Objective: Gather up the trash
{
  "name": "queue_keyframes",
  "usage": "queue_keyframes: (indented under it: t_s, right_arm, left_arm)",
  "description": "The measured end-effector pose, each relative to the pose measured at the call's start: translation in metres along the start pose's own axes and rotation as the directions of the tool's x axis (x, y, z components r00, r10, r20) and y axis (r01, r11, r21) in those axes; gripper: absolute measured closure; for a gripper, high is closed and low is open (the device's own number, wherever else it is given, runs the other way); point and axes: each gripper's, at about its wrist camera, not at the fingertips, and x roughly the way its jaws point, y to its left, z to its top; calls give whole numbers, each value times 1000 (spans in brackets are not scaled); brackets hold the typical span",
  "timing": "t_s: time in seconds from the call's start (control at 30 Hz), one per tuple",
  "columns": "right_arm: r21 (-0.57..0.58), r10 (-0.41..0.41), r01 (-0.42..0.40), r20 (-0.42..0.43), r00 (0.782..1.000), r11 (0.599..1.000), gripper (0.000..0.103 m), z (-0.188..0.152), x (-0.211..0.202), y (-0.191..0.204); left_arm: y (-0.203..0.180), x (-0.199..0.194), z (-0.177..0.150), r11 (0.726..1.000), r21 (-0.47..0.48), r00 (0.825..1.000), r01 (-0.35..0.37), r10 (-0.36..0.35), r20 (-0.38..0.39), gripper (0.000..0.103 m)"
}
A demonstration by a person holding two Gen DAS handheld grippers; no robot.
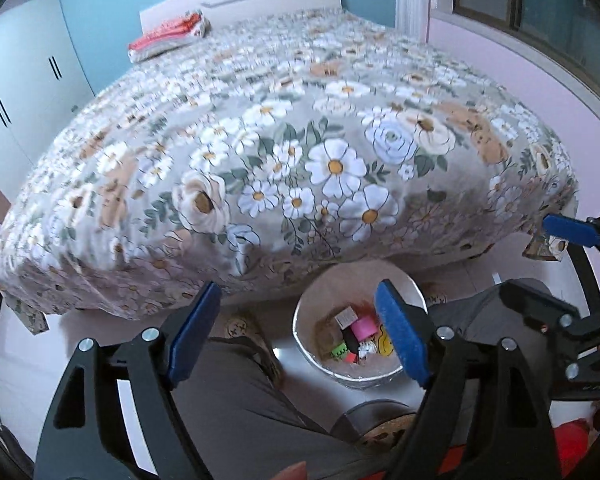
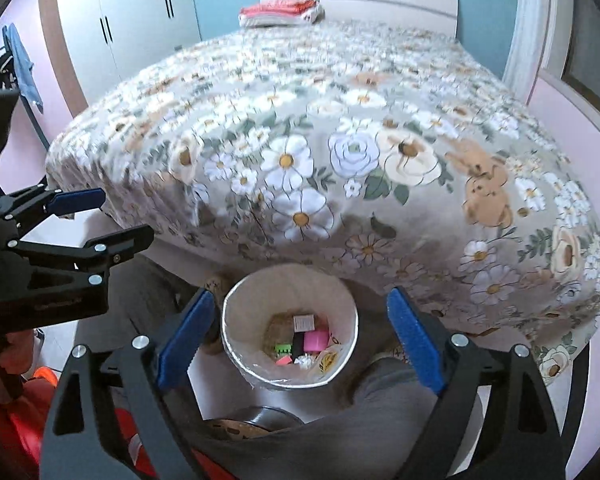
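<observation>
The white bin (image 2: 290,344) stands on the floor at the foot of the flowered bed (image 2: 340,152), trash (image 2: 300,344) (pink, green, yellow bits) inside. Above it, left gripper (image 1: 300,340) and right gripper (image 2: 300,340) hang released, holding nothing.

bedspread (image 2: 340,128): grey, white-and-tan floral | bin (image 2: 236,344): white | trash (image 2: 314,340): pink, green, black | jaws: blue pads

Bin (image 2: 236,344) on floor before bed (image 2: 340,152), scraps (image 2: 300,344) inside, folded cloth (image 2: 280,10) at headboard (far end)
</observation>
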Motion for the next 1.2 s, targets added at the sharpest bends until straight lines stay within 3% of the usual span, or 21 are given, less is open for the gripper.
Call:
queue_keyframes:
  t_s: [0.17,0.37,0.43,0.57,0.73,1.2]
  right_arm:
    - [-31,-33,37,108,994,999,9,-5,-39,11]
    - [-9,-37,39,186,982,999,6,-10,-67,17]
    - [-3,-72,74,214,974,997,5,-13,-78,23]
    - [-7,-127,131,196,972,991,4,-14,-82,34]
    - [-18,-120,124,164,979,992,4,-16,-84,36]
    - [-8,-119,123,177,977,992,4,-24,-95,36]
  left_arm:
    - [-2,-31,-6,1000,2,998,-8,8,67,20]
    - [-4,-71,-10,1000,8,987,-26,25,158,14]
    - [-4,-81,-10,1000,4,984,-23,22,179,13]
    - [-8,-91,-10,999,8,979,-46,43,197,12]
    - [-13,-99,-13,999,16,980,-34,31,196,12]
    - [-22,-101,-14,999,35,984,-20,13,180,12]
